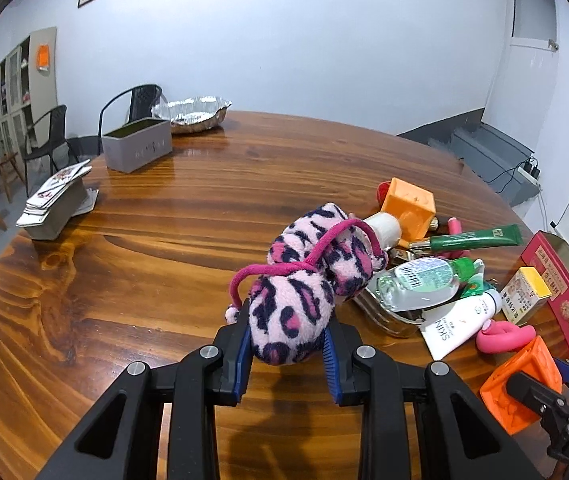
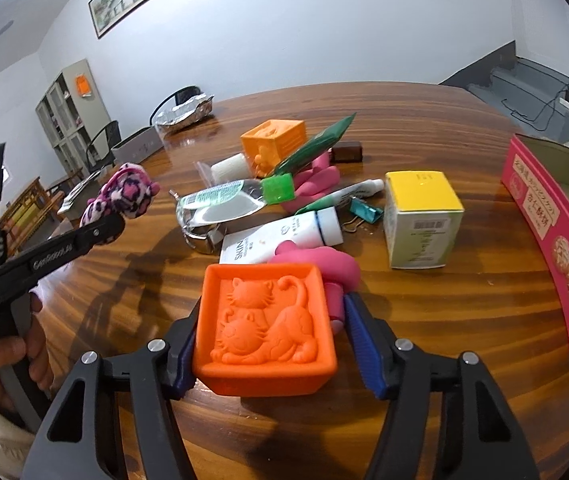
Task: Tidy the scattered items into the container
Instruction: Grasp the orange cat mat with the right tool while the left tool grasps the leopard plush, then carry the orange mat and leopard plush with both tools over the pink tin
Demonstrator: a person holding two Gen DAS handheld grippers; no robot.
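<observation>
Pinching plush toy (image 1: 288, 320); orange block (image 2: 264, 324) between right tool (image 2: 276, 344).

Bright, even indoor light from above. Glossy wooden table (image 1: 164, 240) shows pale glare streaks; soft gripper shadows fall on it in the right wrist view. Strong fisheye bending, black vignette at corners. Foreground sharp, far cabinet (image 2: 72, 112) slightly soft.

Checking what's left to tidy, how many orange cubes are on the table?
2. One orange cube sits between the right gripper's fingers, near the table edge. The other cube stands farther back in the clutter, behind the green tube. More may be hidden.
</observation>
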